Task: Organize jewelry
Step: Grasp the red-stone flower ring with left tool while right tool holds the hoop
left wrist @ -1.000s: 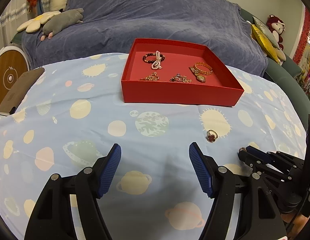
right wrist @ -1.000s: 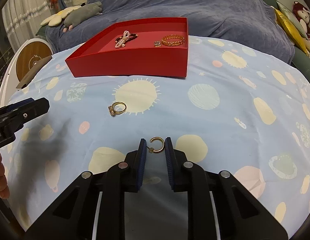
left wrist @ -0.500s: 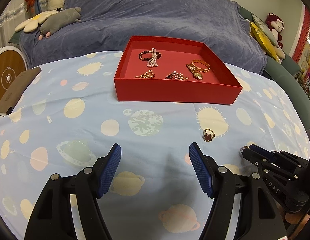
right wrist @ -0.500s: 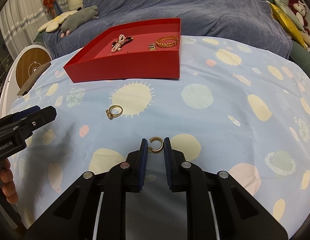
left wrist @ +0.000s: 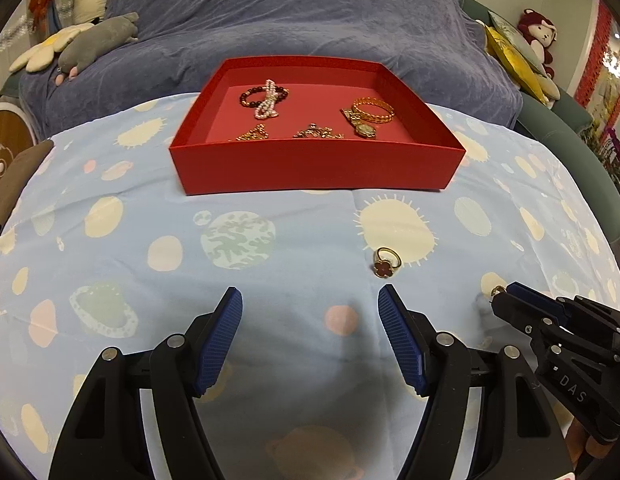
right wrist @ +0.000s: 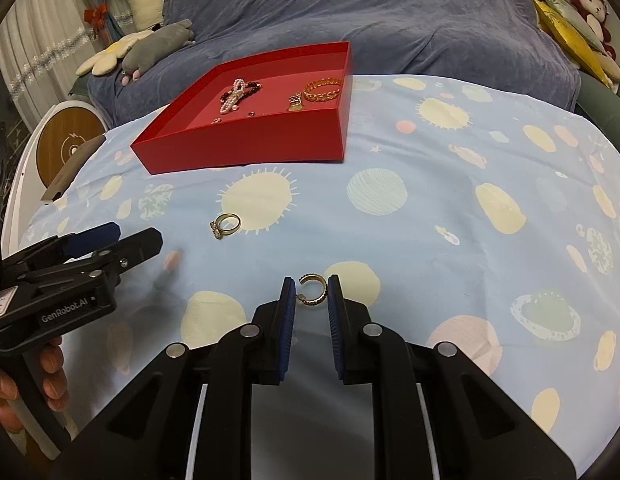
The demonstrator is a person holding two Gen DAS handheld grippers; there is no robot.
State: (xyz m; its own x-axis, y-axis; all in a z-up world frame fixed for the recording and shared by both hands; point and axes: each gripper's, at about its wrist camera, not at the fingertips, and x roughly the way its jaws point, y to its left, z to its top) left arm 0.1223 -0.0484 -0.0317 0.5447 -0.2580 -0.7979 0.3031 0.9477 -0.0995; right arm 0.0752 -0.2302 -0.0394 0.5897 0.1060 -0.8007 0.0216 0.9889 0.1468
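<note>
A red tray [left wrist: 318,168] [right wrist: 246,148] on the blue patterned cloth holds a pearl bracelet [left wrist: 268,98], a gold bangle [left wrist: 373,110] and small gold pieces. A gold ring with a red flower [left wrist: 386,262] [right wrist: 225,225] lies loose on the cloth. My right gripper [right wrist: 311,292] is shut on a gold open-hoop earring [right wrist: 311,290], held at the fingertips just above the cloth. My left gripper [left wrist: 310,304] is open and empty, just left of and nearer than the ring.
A sofa under a blue-grey blanket [left wrist: 310,20] stands behind the table, with plush toys [left wrist: 90,44] at its left and cushions [left wrist: 518,56] at its right. A brown pouch [left wrist: 14,176] lies at the cloth's left edge, by a round wooden disc [right wrist: 66,148].
My right gripper has closed onto the earring and lifted it slightly. My left gripper has moved forward and right, toward the tray and the ring.
</note>
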